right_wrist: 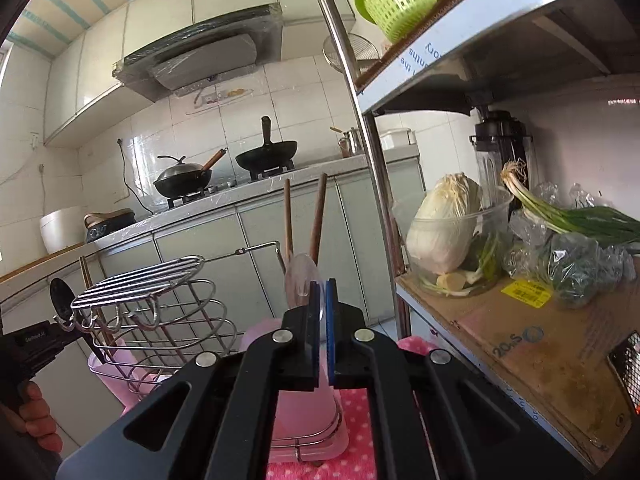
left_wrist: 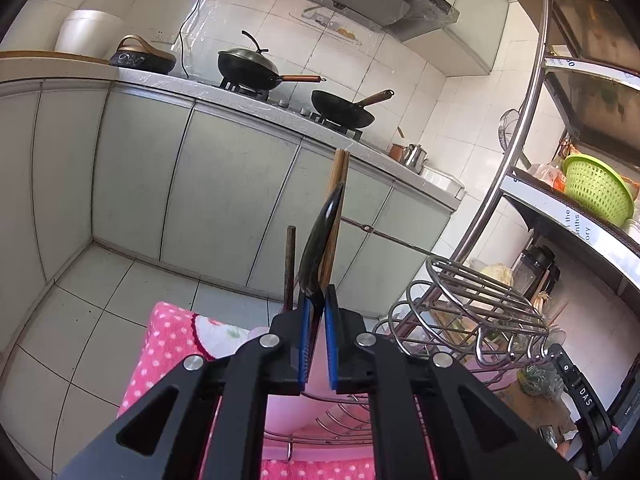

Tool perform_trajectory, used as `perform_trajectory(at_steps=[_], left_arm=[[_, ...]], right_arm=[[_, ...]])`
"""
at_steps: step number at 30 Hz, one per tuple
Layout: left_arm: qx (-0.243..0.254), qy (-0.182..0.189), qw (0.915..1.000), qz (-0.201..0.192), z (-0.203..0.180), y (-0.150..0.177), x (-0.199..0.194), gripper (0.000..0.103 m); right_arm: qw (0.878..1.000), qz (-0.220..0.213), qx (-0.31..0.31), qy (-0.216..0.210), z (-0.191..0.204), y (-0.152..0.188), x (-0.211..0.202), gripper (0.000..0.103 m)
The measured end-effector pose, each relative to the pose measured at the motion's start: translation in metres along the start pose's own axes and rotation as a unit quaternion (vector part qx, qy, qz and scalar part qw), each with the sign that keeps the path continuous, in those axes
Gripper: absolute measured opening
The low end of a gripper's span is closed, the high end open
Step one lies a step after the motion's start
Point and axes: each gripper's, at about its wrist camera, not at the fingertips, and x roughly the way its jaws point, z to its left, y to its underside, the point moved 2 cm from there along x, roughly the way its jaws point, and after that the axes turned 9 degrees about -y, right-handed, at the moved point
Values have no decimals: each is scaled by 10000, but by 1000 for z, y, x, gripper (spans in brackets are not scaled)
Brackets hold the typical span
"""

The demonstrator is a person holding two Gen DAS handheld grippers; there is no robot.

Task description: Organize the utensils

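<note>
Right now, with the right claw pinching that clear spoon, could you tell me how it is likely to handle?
The clear spoon looks like thin plastic, so probably light and fairly stiff. Its glossy surface may be slippery between the pads. The right claw grips it low while the bowl stands above, so it could pivot if it bumps the wooden chopsticks behind it.

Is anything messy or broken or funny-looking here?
Nothing looks spilled or broken. The left tool grips a black spoon and the right tool grips a clear spoon, both above the wire utensil rack. The chopsticks simply lean apart.
</note>
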Motion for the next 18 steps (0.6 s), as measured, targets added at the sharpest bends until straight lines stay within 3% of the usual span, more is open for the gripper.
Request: perform_trajectory(at_steps=[10,18], left_arm=[[68,-49,9997,241,-3,-14,16,7],[143,-46,9996,227,-8,-23,17,7]], right_arm=[[9978,459,-45,-481,0,-25,45,3],[9928,640,-669,-754,26,-59,64,3]])
